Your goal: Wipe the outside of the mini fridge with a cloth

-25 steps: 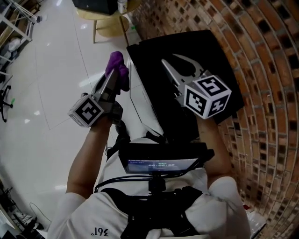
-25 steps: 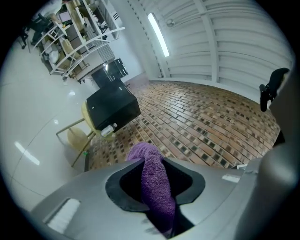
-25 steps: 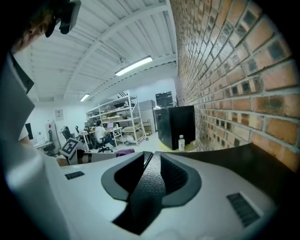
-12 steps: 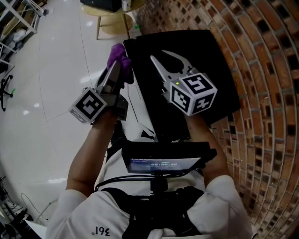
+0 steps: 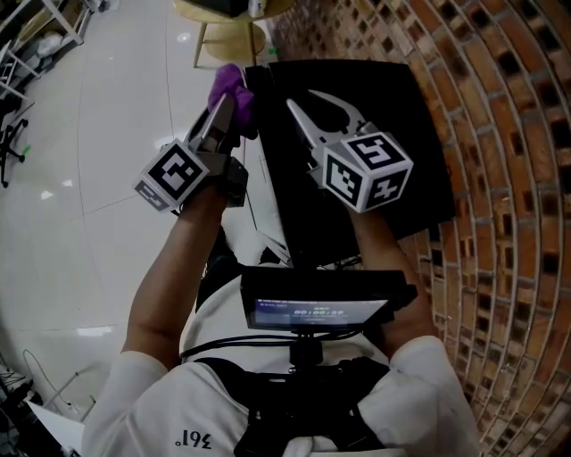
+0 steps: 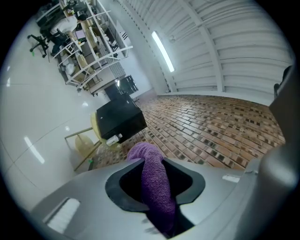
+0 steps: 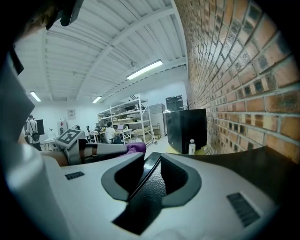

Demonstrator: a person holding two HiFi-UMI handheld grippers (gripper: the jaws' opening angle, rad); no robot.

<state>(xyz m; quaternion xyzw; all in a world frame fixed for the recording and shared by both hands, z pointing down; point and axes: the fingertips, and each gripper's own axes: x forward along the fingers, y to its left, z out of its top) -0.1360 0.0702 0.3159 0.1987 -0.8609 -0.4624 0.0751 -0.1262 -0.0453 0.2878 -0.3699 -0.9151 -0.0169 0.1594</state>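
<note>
The mini fridge's black top (image 5: 393, 116) fills the upper middle of the head view, against the brick wall. My left gripper (image 5: 227, 105) is shut on a purple cloth (image 5: 230, 84), held level beside the fridge's far left corner. The cloth (image 6: 154, 183) stands up between the jaws and droops over their tips. My right gripper (image 5: 303, 100) hovers over the left part of the top, jaws a narrow way apart with nothing clamped. In the right gripper view its jaws (image 7: 157, 157) frame textured black surface, and the fridge top (image 7: 267, 164) runs along the right.
The brick wall (image 5: 508, 152) runs down the right. A yellow table (image 5: 219, 13) with a black box (image 6: 119, 119) and a small bottle (image 7: 191, 146) stands beyond the fridge. White tiled floor (image 5: 80, 178) lies left, with shelving (image 6: 89, 42) farther off. A screen (image 5: 317, 311) hangs on my chest.
The left gripper has swung so the cloth now sits closer to the fridge's far left corner. The right gripper has shifted slightly left over the top. Both grips look unchanged.
</note>
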